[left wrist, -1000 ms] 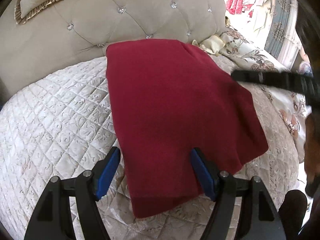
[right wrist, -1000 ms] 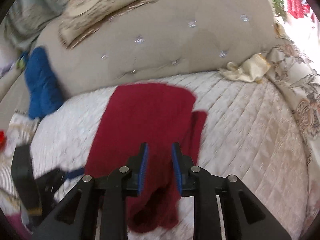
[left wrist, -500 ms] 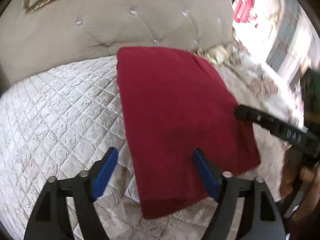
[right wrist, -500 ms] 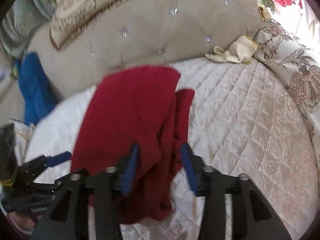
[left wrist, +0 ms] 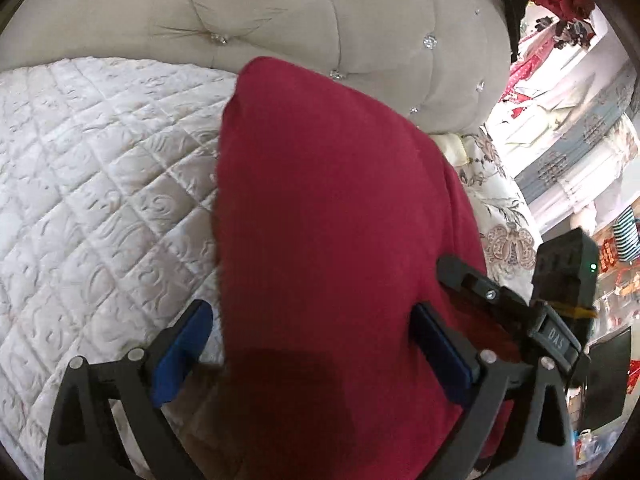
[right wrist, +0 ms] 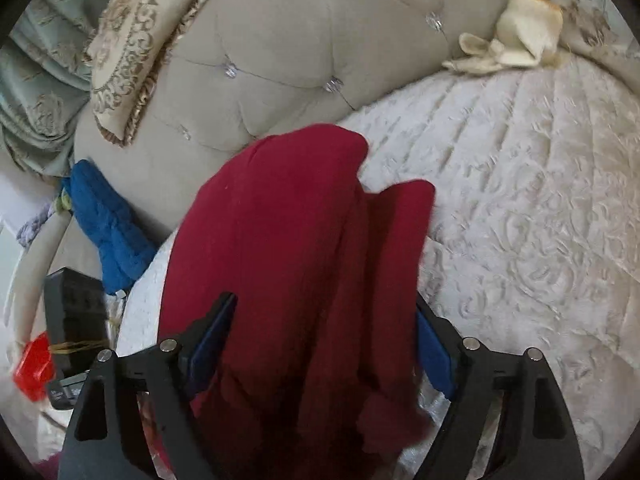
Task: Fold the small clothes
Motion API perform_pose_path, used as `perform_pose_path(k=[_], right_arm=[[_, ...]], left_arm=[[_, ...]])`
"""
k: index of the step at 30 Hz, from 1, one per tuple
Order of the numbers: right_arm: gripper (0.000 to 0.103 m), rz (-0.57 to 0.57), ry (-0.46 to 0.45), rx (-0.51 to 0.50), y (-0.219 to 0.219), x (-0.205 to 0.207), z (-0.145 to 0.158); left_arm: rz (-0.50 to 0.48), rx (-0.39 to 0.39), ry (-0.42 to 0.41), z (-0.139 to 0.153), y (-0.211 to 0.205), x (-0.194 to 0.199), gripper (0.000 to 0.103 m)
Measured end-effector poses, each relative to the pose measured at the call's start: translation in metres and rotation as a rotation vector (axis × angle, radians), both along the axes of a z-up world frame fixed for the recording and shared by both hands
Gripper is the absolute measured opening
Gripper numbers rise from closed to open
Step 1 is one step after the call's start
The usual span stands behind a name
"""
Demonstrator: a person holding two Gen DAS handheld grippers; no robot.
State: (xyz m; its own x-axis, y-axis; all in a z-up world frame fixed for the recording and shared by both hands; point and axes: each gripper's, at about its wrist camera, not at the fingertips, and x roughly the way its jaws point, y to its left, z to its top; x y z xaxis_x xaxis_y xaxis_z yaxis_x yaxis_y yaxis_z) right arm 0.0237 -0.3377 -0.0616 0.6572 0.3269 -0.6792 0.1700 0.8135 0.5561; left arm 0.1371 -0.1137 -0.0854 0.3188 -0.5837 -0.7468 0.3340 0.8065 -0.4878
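A dark red garment lies folded lengthwise on the white quilted bed, its far end near the tufted headboard. My left gripper is open, its blue pads on either side of the garment's near end. My right gripper is open too and straddles the same garment from the other side; a second red layer sticks out on its right. The right gripper's body shows in the left wrist view, at the garment's right edge. The near hem is hidden under both grippers.
A beige tufted headboard runs along the back. A patterned cushion leans on it at left. A blue cloth lies at the bed's left edge, a cream cloth at back right. White quilt spreads to the right.
My right gripper has opened wide and moved forward over the garment. My left gripper has closed in on the garment's near end, staying open. The garment looks bunched narrower.
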Motion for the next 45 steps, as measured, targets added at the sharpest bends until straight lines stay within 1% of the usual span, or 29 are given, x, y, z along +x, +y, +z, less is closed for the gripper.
perform_pose_path(k=[1,2,3,5,6,10,12,14,15,16,17,18,19,20,21,25,26,27,29,31,32,33,34,35,36,38,41,43,45], right_arm=[[0.052,0.000,-0.001,-0.013,0.004,0.000,0.000],[0.041,-0.004,-0.005,-0.016,0.007,0.000,0.003],[0.026,-0.004,-0.014,-0.023,0.010,-0.002,0.008],[0.019,0.010,-0.042,-0.020,0.016,-0.008,0.025],[0.018,0.016,-0.050,0.003,0.020,-0.011,0.034],[0.018,0.037,-0.055,0.086,0.039,-0.035,0.064],[0.018,0.054,-0.044,0.112,0.050,-0.052,0.071],[0.019,0.074,-0.019,0.144,0.066,-0.067,0.072],[0.020,0.082,-0.006,0.160,0.076,-0.074,0.067],[0.022,0.094,0.010,0.151,0.086,-0.079,0.058],[0.026,0.104,0.040,0.118,0.095,-0.081,0.050],[0.028,0.116,0.108,0.050,0.105,-0.082,0.036],[0.029,0.118,0.167,-0.024,0.113,-0.084,0.028],[0.032,0.117,0.161,-0.069,0.117,-0.088,0.028],[0.032,0.115,0.126,-0.103,0.120,-0.097,0.036],[0.031,0.117,0.050,-0.248,0.131,-0.127,0.076],[0.026,0.152,0.020,-0.294,0.140,-0.136,0.088],[0.017,0.176,0.002,-0.317,0.145,-0.141,0.094],[0.014,0.216,-0.040,-0.342,0.161,-0.155,0.104],[0.010,0.251,-0.044,-0.340,0.175,-0.161,0.098],[0.008,0.276,-0.021,-0.361,0.183,-0.161,0.088],[0.004,0.277,0.011,-0.412,0.187,-0.158,0.078],[0.004,0.259,0.055,-0.471,0.188,-0.158,0.065],[0.003,0.237,0.090,-0.493,0.185,-0.157,0.053],[0.002,0.226,0.082,-0.485,0.183,-0.158,0.049],[0.002,0.203,0.068,-0.474,0.181,-0.159,0.054],[0.004,0.180,0.056,-0.447,0.178,-0.166,0.073],[0.011,0.158,0.028,-0.435,0.179,-0.171,0.088],[0.022,0.123,-0.002,-0.449,0.183,-0.172,0.102]], left_arm=[[-0.012,0.011,-0.010,0.002,-0.003,-0.002,0.097],[-0.036,0.005,-0.016,0.007,-0.005,-0.005,0.082],[-0.044,0.016,-0.020,0.013,-0.006,-0.009,0.080],[-0.051,0.042,-0.033,0.026,-0.008,-0.016,0.076],[-0.056,0.041,-0.032,0.034,-0.006,-0.022,0.076],[-0.067,0.051,-0.016,0.067,0.020,-0.056,0.076],[-0.067,0.062,-0.005,0.078,0.038,-0.078,0.076],[-0.051,0.094,0.014,0.077,0.055,-0.098,0.076],[-0.037,0.119,0.030,0.071,0.062,-0.107,0.076],[-0.023,0.143,0.048,0.063,0.067,-0.114,0.076],[-0.006,0.177,0.066,0.050,0.070,-0.120,0.076],[0.018,0.225,0.076,0.038,0.073,-0.123,0.076],[0.037,0.242,0.065,0.032,0.074,-0.126,0.080],[0.057,0.231,0.033,0.033,0.077,-0.130,0.084],[0.080,0.247,-0.013,0.040,0.079,-0.138,0.086],[0.113,0.326,-0.129,0.059,0.081,-0.158,0.087],[0.125,0.340,-0.149,0.063,0.081,-0.163,0.087],[0.132,0.355,-0.161,0.065,0.080,-0.167,0.087],[0.139,0.403,-0.178,0.063,0.082,-0.174,0.087],[0.153,0.436,-0.211,0.062,0.087,-0.180,0.087],[0.165,0.442,-0.226,0.065,0.087,-0.185,0.087],[0.170,0.437,-0.231,0.065,0.085,-0.183,0.087],[0.172,0.425,-0.238,0.068,0.088,-0.186,0.087],[0.175,0.419,-0.252,0.072,0.088,-0.191,0.087],[0.184,0.426,-0.270,0.077,0.087,-0.194,0.087],[0.202,0.435,-0.300,0.083,0.083,-0.196,0.087],[0.222,0.418,-0.320,0.091,0.084,-0.201,0.087],[0.240,0.403,-0.328,0.096,0.087,-0.205,0.087],[0.250,0.394,-0.338,0.102,0.089,-0.208,0.087]])
